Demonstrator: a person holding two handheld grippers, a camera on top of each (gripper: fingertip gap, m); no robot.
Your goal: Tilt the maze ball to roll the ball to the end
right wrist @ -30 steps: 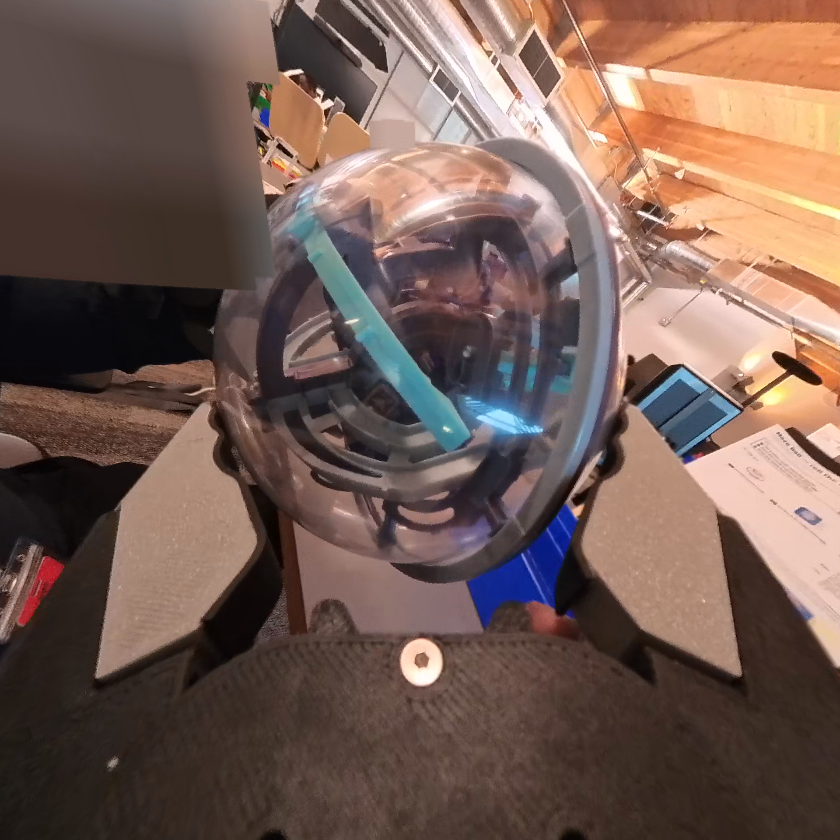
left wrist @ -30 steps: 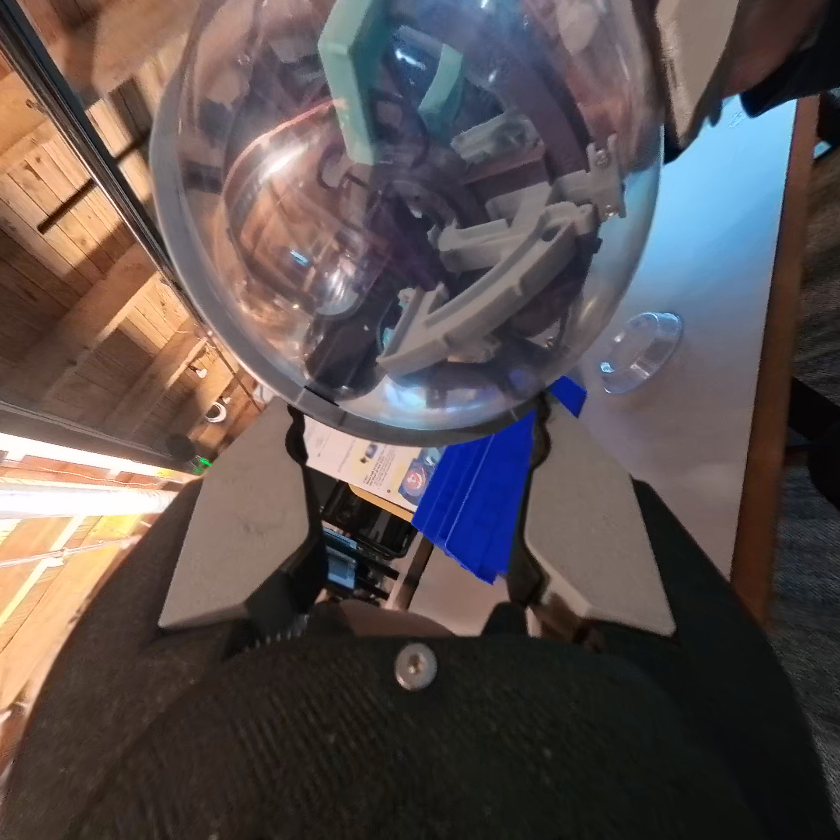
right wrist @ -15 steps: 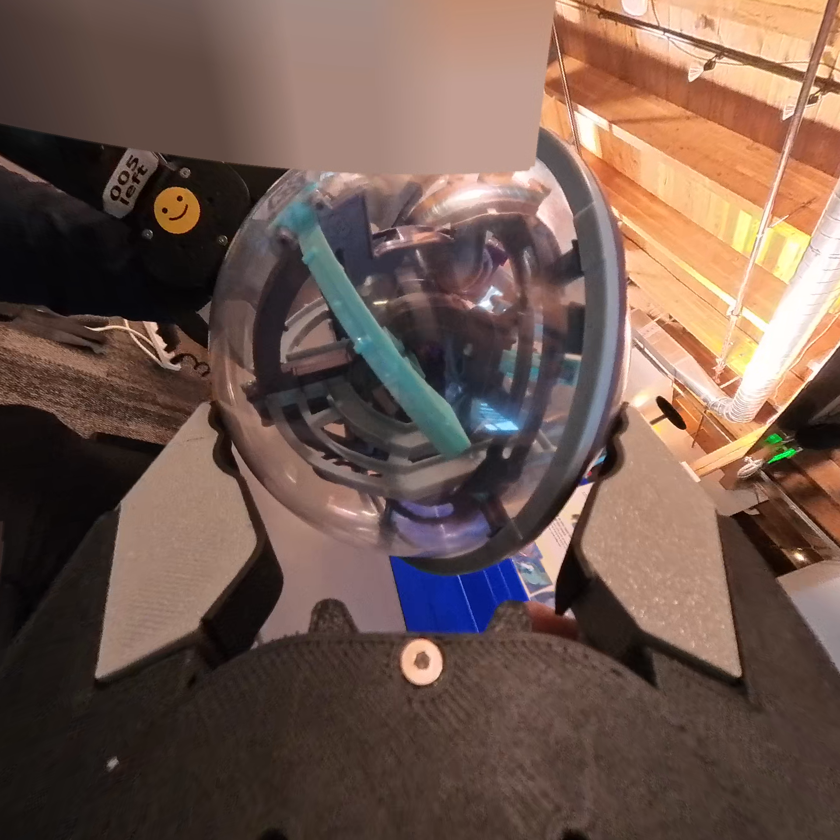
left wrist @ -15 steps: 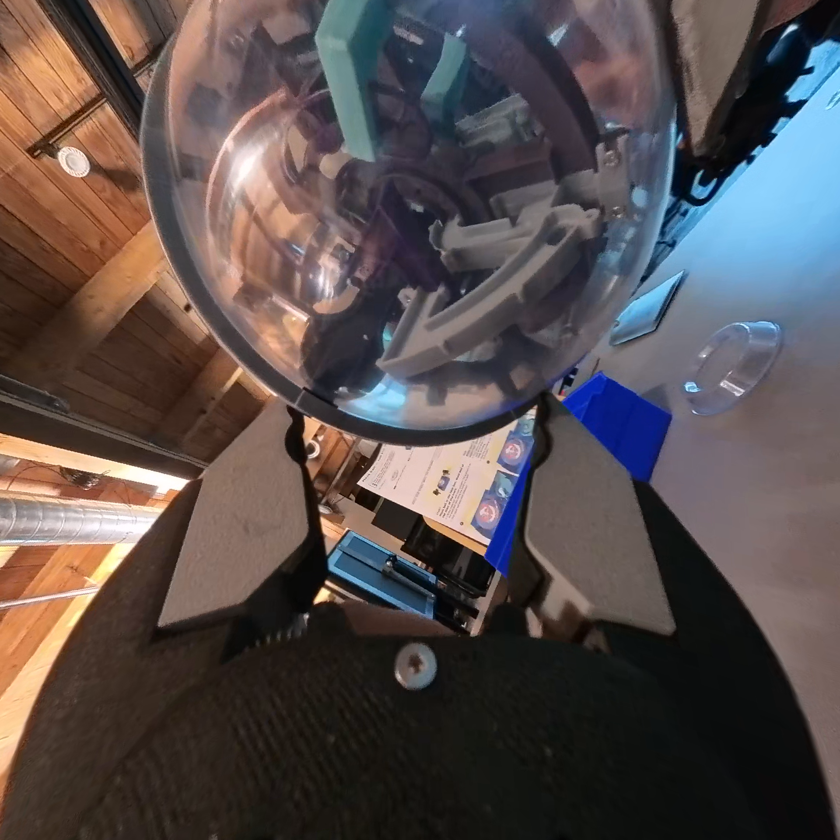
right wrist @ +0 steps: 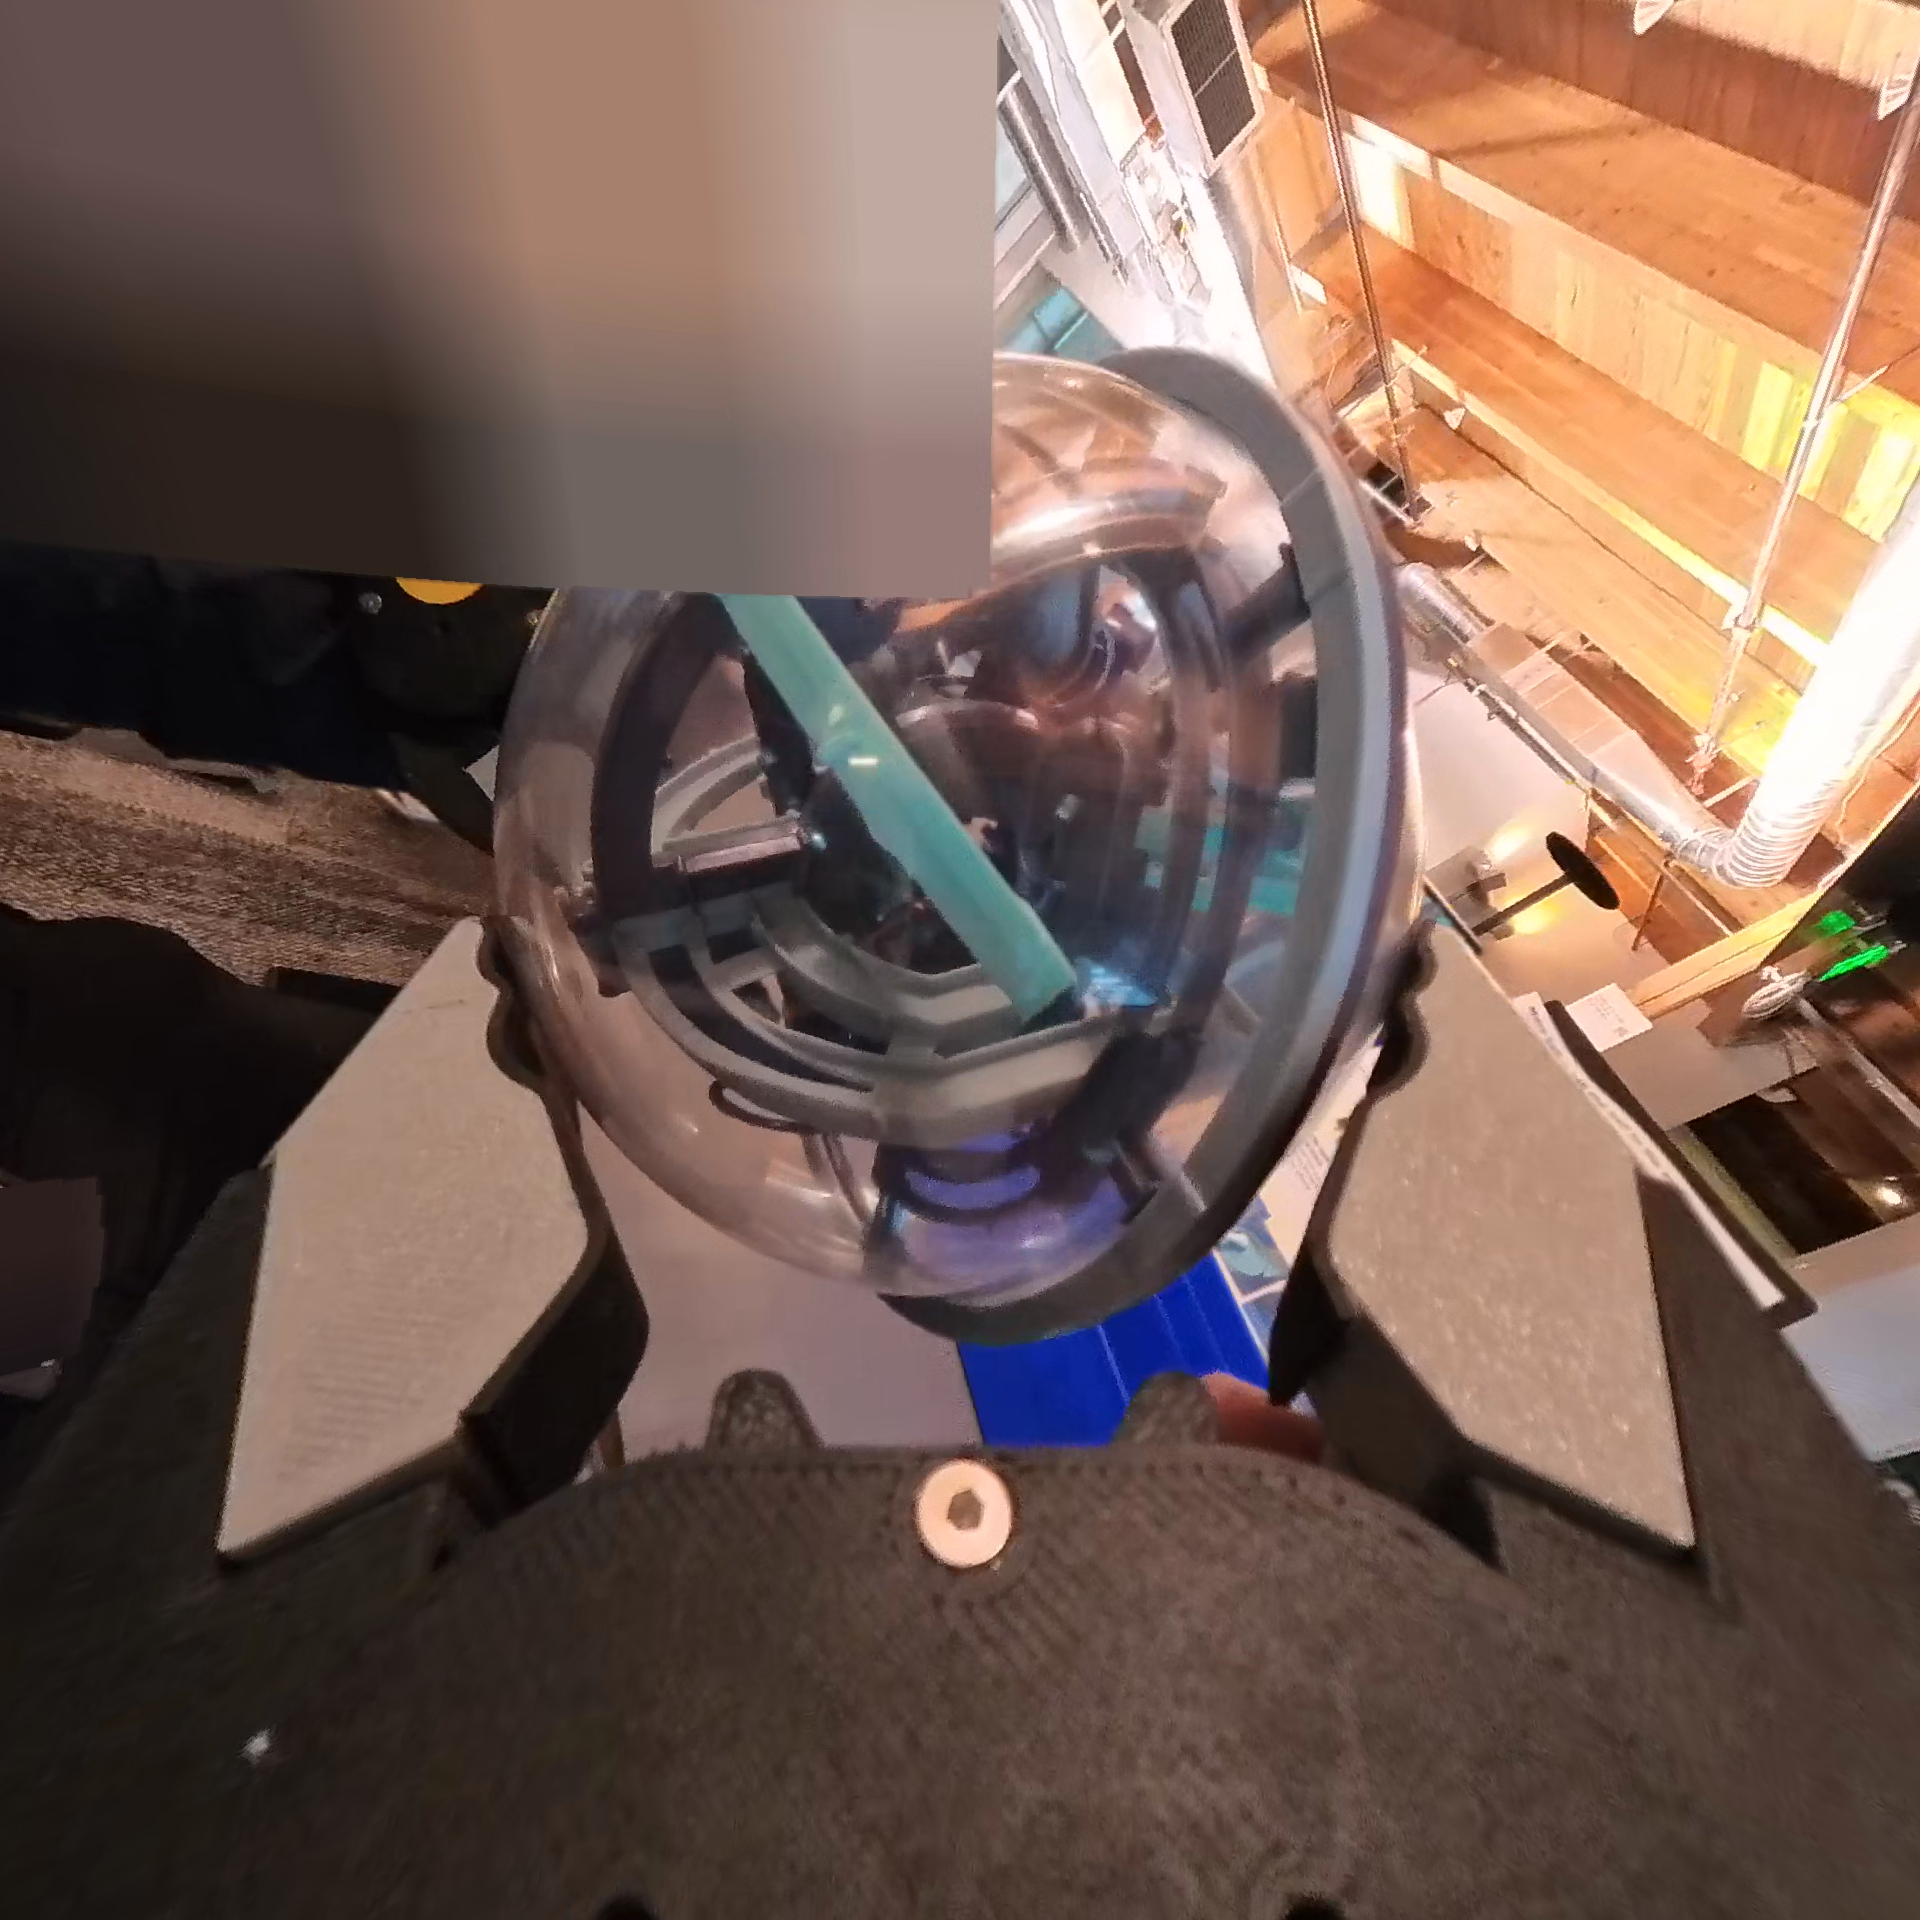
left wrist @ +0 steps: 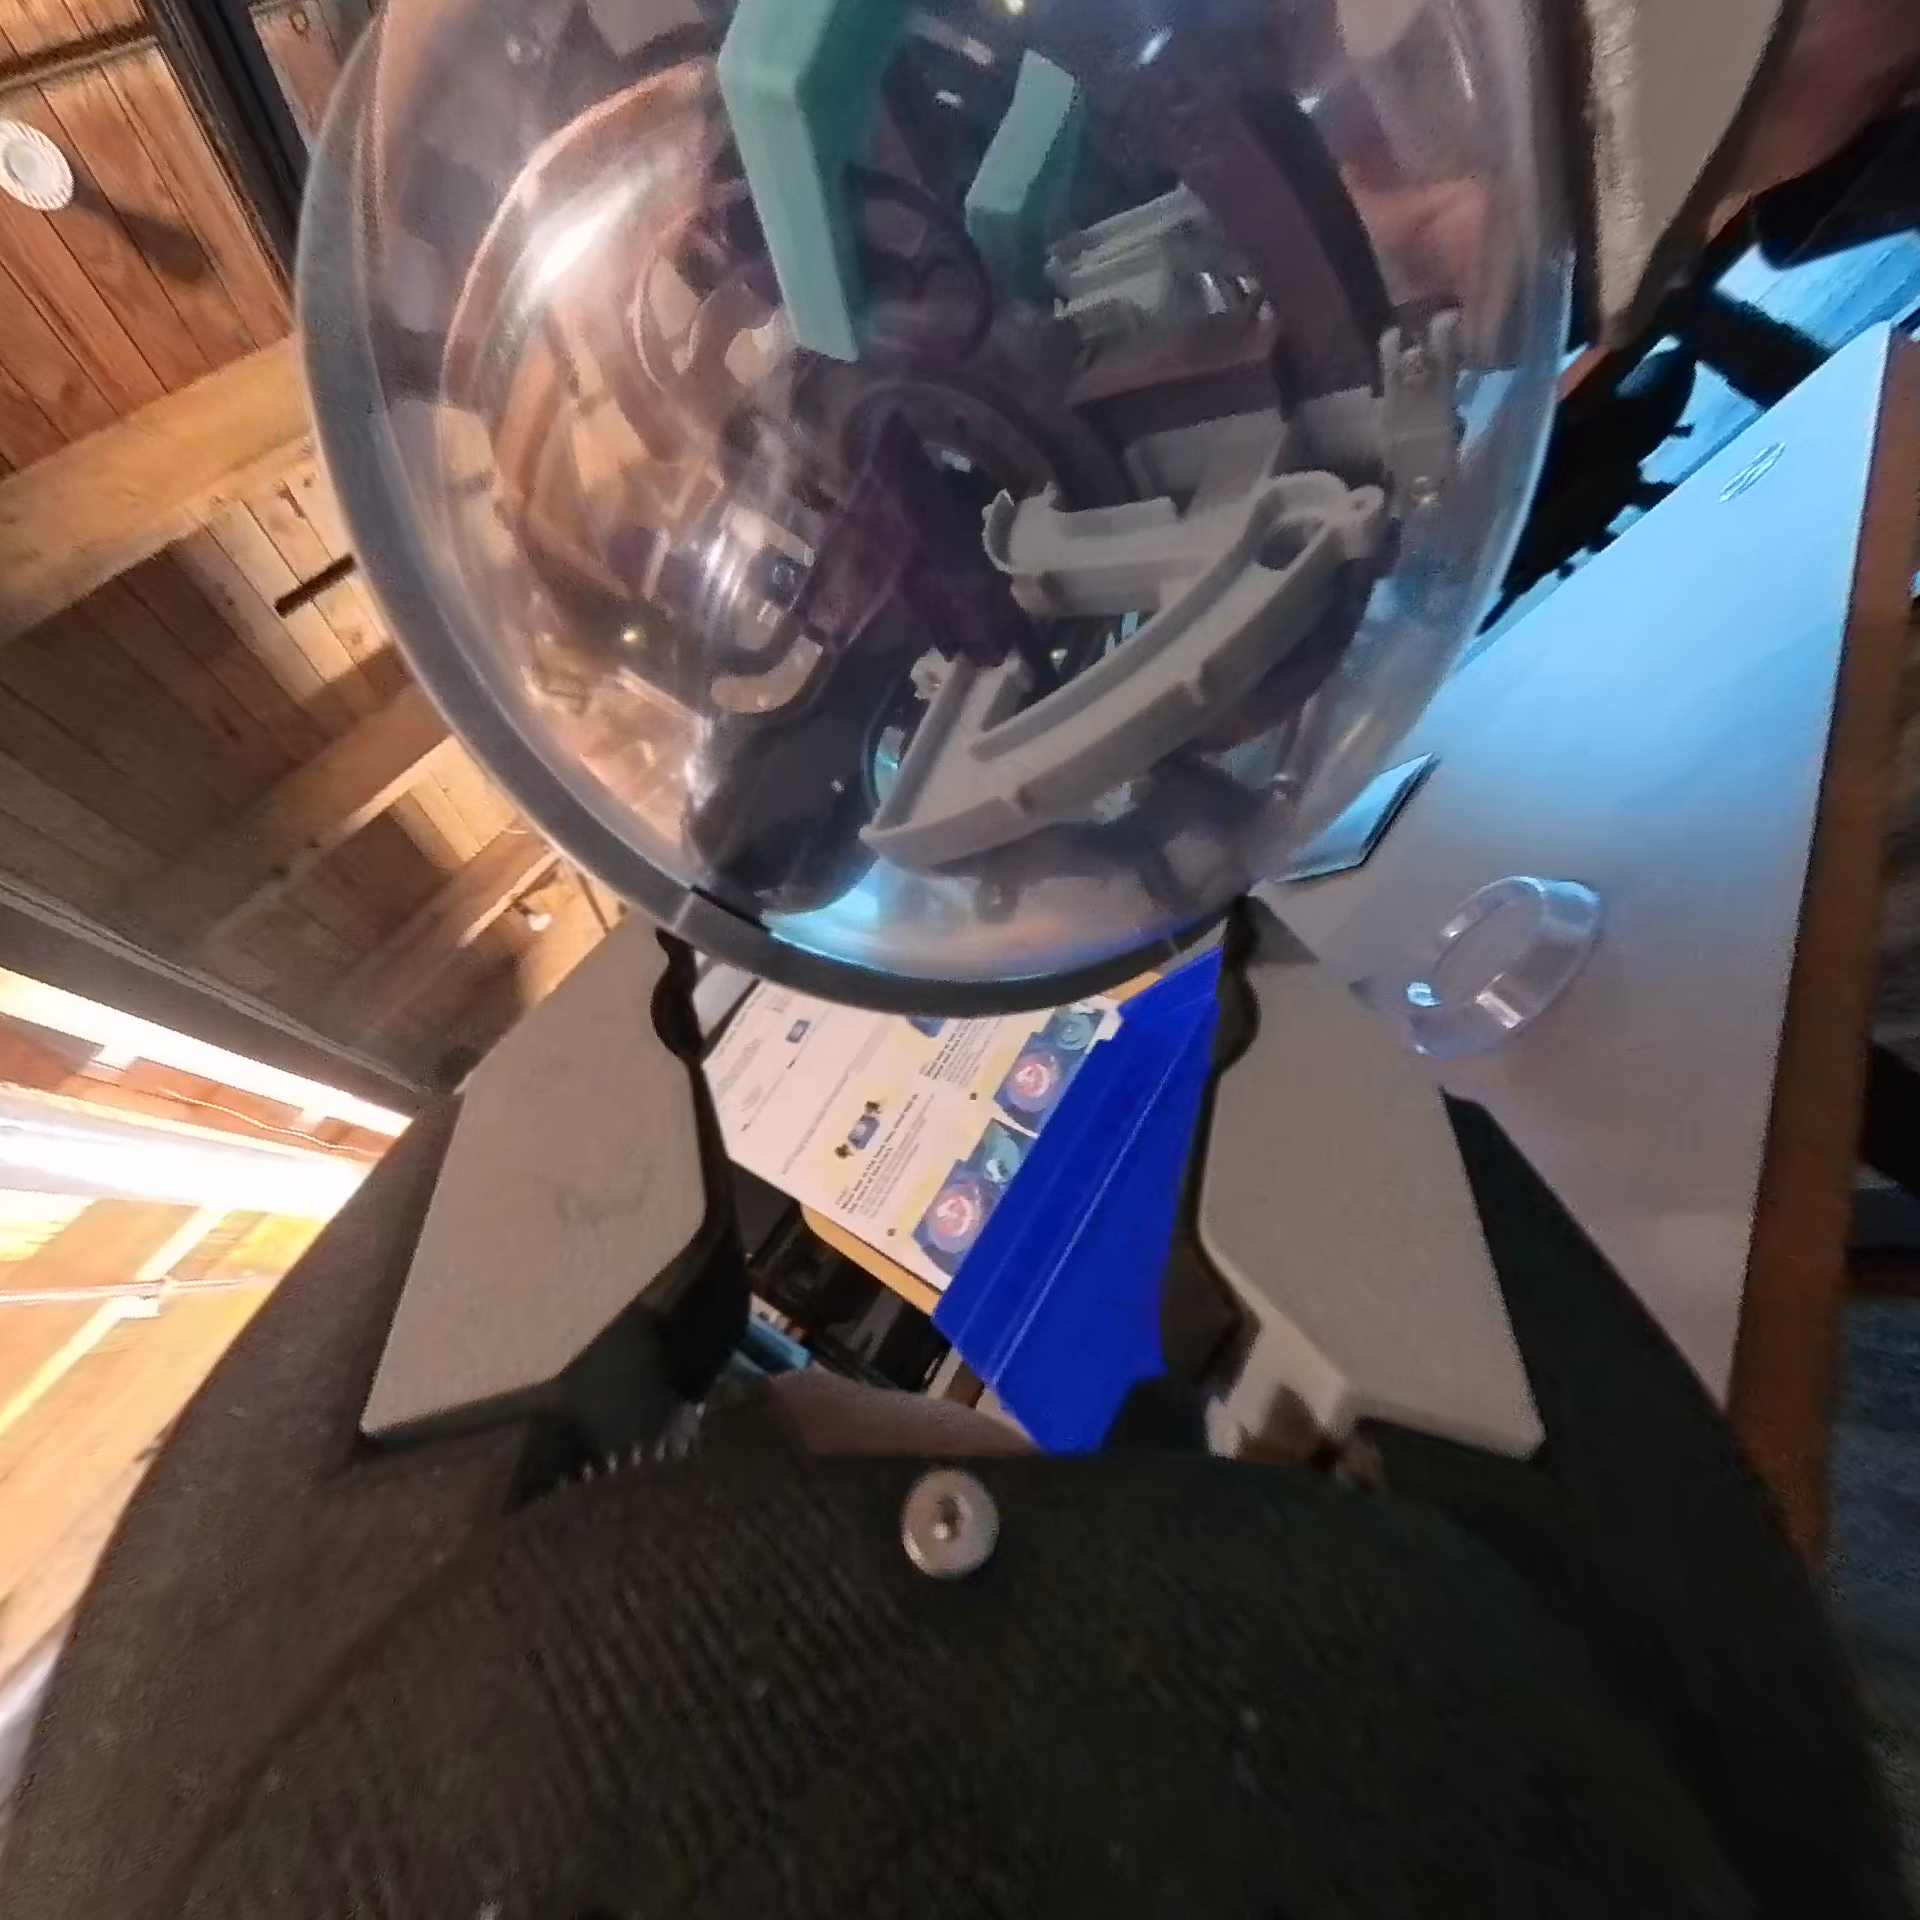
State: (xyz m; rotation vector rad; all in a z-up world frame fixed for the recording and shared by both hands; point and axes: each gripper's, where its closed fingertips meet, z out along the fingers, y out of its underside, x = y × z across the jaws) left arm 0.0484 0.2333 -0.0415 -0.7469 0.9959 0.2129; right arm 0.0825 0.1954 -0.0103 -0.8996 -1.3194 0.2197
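The left tool has its two grey fingers spread wide and pressed against the lower curve of the maze ball, gripping it from both sides. The right tool is spread about as wide and clamps the same maze ball, one finger on the clear shell, the other at the grey band round its middle. The ball is held up in the air between the two tools, clear of the bench. Inside the shell lie grey curved tracks and a teal strip; the small rolling ball cannot be made out.

On the pale bench sits a clear plastic ring, near the bench's brown edge. A blue bin and a printed sheet show behind the left tool's fingers. Wooden beams and planks fill the background, with a silver duct in the right wrist view.
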